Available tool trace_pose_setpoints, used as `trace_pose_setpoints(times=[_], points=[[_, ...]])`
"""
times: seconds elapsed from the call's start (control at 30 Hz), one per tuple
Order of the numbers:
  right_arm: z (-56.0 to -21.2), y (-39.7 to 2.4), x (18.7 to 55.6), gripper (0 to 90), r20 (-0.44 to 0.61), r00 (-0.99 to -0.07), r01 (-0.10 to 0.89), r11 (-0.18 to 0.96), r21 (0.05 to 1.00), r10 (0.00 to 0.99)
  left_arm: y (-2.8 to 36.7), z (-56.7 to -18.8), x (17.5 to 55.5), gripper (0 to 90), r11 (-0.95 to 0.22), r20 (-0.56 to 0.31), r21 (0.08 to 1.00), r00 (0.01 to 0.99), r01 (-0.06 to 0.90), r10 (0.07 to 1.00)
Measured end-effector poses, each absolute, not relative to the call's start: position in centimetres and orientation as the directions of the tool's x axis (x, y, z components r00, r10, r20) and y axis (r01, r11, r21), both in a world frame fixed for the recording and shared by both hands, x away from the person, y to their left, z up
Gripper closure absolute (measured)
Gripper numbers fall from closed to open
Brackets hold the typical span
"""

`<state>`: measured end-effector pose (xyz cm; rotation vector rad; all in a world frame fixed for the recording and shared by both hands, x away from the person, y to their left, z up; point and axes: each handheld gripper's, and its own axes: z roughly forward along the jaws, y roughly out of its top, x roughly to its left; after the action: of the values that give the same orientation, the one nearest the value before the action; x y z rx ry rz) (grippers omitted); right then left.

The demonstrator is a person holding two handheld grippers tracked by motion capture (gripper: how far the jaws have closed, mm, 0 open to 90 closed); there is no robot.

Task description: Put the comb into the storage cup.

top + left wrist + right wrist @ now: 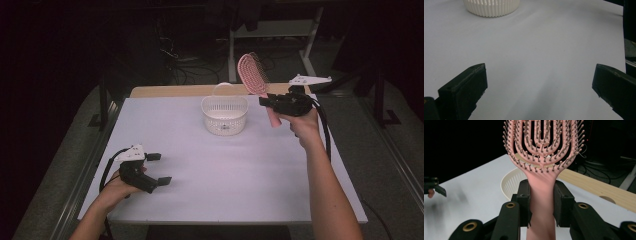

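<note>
Pinching a pink hairbrush point(541, 157), right gripper point(541, 202) jaws; left gripper point(539, 82) jaws spread; no legible writing.

Hairbrush point(541, 150): head top cut by upper edge in right gripper view; handle end cut by lower edge; grip section hidden between jaws of right gripper point(541, 202). Basket point(491, 7): upper part cut by top edge in left gripper view; in right gripper view far side hidden behind hairbrush. Left gripper point(434, 186), far left there: blurred, cut by edge. Basket contents: cannot tell.
</note>
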<state>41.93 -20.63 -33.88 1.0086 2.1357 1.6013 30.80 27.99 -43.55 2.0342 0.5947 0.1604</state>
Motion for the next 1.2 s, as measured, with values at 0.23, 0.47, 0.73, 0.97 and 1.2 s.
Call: trace_pose_setpoints(times=[0.23,0.47,0.73,0.97,1.2], points=[[-33.5,-19.8,42.7,69.0,0.176,-0.715,0.345,0.122,0.931,0.676,28.0,-43.5,30.8,0.0,-0.405,-0.13,0.846,0.871,0.346,0.473],[-33.3,-18.5,43.6,69.0,0.169,-0.725,0.335,0.127,0.934,0.667,28.1,-43.4,30.8,0.0,-0.392,-0.138,0.851,0.868,0.351,0.477],[-33.3,-16.7,44.6,69.0,0.161,-0.74,0.326,0.138,0.935,0.653,28.2,-43.4,30.8,0.0,-0.386,-0.141,0.853,0.867,0.351,0.477],[-33.3,-15.3,45.5,69.0,0.148,-0.75,0.314,0.149,0.938,0.645,28.3,-43.4,30.8,0.0,-0.381,-0.143,0.855,0.867,0.351,0.478],[-33.2,-13.9,46.4,69.0,0.135,-0.759,0.309,0.17,0.936,0.637,28.4,-43.3,30.9,0.0,-0.372,-0.147,0.859,0.865,0.351,0.479]])
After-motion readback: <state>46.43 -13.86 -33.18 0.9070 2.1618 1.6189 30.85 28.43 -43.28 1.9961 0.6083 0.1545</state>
